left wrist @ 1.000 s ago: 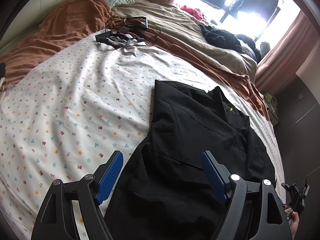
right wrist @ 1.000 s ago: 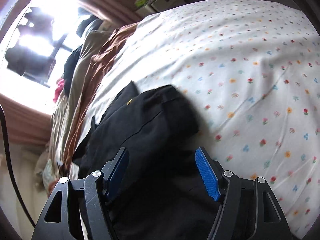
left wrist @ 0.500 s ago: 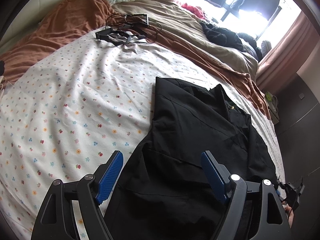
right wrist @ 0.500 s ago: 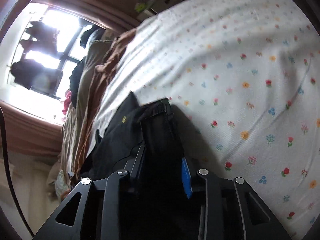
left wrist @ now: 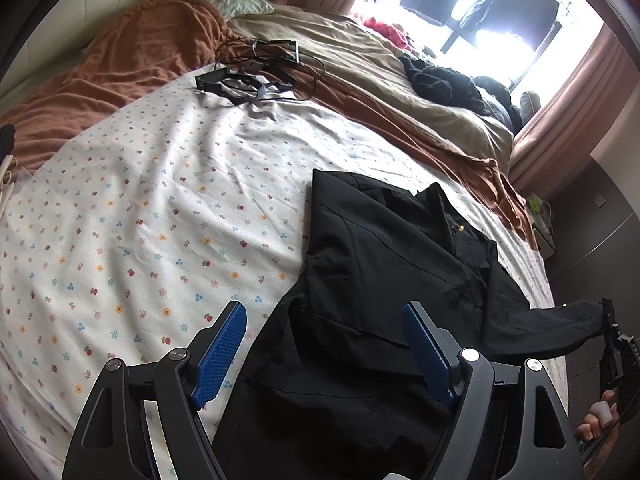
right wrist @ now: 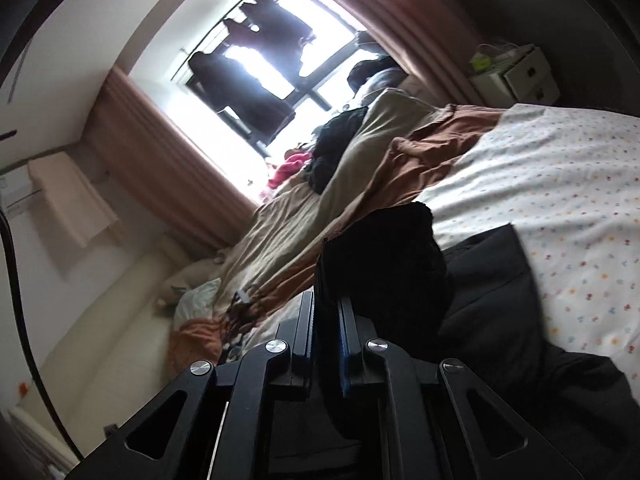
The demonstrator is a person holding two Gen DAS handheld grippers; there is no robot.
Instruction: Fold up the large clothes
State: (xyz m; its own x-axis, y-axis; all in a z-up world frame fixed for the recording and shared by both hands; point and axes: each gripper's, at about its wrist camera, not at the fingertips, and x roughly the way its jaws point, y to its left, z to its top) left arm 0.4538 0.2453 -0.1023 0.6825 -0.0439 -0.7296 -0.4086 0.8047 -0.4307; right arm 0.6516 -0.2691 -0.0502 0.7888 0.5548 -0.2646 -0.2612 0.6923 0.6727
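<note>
Right gripper (right wrist: 326,316) closing – clamps black jacket (left wrist: 380,280) sleeve; left gripper (left wrist: 324,352) released; floral sheet (left wrist: 140,220) bare leftward.

The left view looks steeply down past its tongs (left wrist: 324,344) onto the bed (left wrist: 160,200), close above it. The right view, rolled sideways, looks nearly level over its tongs (right wrist: 326,320). Both share the window (right wrist: 280,92) and the black garment (left wrist: 380,264).

you have a flower-print bedsheet (left wrist: 160,208) spread over the bed; a rumpled brown blanket (left wrist: 132,60) lies along its far side, a beige duvet (left wrist: 360,64) beside it; tangled black cables (left wrist: 260,72) sit on the sheet's far edge; pink curtains (right wrist: 160,152) flank the bright window (left wrist: 480,12).
</note>
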